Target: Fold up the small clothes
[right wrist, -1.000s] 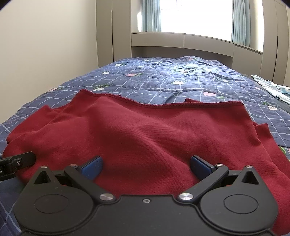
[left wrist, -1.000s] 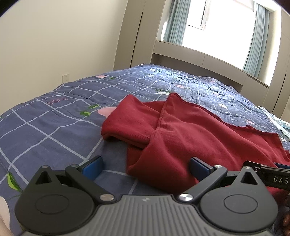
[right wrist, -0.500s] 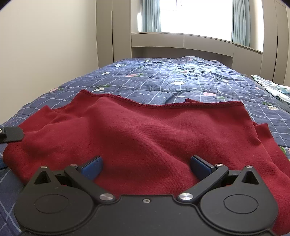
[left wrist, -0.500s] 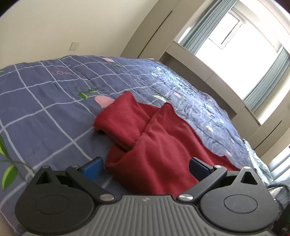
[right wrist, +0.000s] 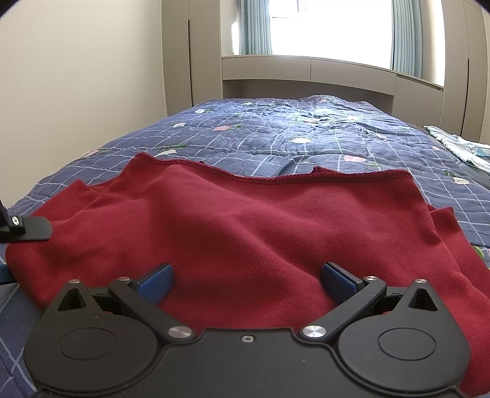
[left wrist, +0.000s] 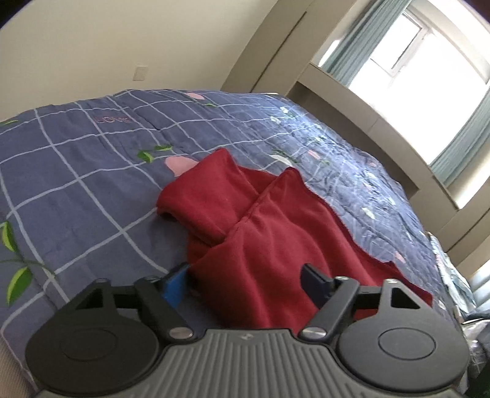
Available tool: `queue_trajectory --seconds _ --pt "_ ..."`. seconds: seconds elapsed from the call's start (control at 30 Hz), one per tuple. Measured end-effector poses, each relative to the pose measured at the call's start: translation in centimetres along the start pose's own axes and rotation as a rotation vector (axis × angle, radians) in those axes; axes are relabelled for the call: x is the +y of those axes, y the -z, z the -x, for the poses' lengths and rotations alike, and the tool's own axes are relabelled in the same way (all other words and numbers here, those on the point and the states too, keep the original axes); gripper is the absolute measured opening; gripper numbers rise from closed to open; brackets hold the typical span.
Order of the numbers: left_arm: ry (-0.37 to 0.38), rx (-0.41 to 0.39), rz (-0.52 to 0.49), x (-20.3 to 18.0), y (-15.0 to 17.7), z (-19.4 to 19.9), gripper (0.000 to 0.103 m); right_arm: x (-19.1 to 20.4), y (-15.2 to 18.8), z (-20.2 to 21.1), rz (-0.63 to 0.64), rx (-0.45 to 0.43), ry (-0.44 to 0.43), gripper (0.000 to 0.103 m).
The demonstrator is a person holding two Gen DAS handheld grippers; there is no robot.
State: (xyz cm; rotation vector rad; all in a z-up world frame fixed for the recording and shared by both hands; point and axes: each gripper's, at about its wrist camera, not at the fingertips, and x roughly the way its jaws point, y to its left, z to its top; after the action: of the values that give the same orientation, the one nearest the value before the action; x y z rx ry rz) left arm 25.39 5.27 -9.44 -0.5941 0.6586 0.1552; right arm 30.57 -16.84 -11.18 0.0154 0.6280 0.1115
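Note:
A dark red garment (right wrist: 245,220) lies spread on the bed, with a sleeve folded in at its left side (left wrist: 208,196). My left gripper (left wrist: 245,281) is open, tilted, its jaws either side of the garment's near left corner (left wrist: 254,275). My right gripper (right wrist: 246,277) is open and low over the garment's near edge, with red cloth between the blue pads. Part of the left gripper shows at the far left of the right wrist view (right wrist: 27,228), resting by the cloth.
The bed has a blue checked floral quilt (right wrist: 306,134). A beige wall (left wrist: 92,46) runs along the left. Cupboards and a bright window (right wrist: 330,27) stand behind the bed. A pale patterned cloth (right wrist: 459,147) lies at the right edge.
My left gripper has swung and tilted toward the garment's left corner, and its jaws have narrowed slightly around the cloth edge. My right gripper has stayed still.

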Motion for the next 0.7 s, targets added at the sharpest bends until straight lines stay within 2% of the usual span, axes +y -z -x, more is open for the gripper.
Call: queue_trajectory --seconds 0.17,0.2,0.27,0.53,0.6,0.7 --pt "-0.012 0.002 0.012 0.2 0.2 0.0 0.074 0.0 0.0 0.0 0.001 0.001 0.001 0.103" --pt "-0.012 0.006 0.018 0.3 0.1 -0.1 0.075 0.1 0.0 0.0 0.002 0.001 0.002 0.103" --pt "-0.015 0.022 0.034 0.5 0.0 -0.4 0.084 0.0 0.0 0.0 0.003 0.000 0.002 0.103" --pt "-0.062 0.044 0.044 -0.1 -0.1 -1.1 0.085 0.0 0.0 0.0 0.001 0.000 0.001 0.103" --pt "-0.075 0.051 0.047 -0.2 -0.2 -1.2 0.083 0.1 0.0 0.0 0.002 -0.001 0.001 0.103" --pt "-0.104 0.056 0.049 -0.2 -0.3 -1.1 0.073 0.0 0.0 0.0 0.001 -0.002 0.000 0.103"
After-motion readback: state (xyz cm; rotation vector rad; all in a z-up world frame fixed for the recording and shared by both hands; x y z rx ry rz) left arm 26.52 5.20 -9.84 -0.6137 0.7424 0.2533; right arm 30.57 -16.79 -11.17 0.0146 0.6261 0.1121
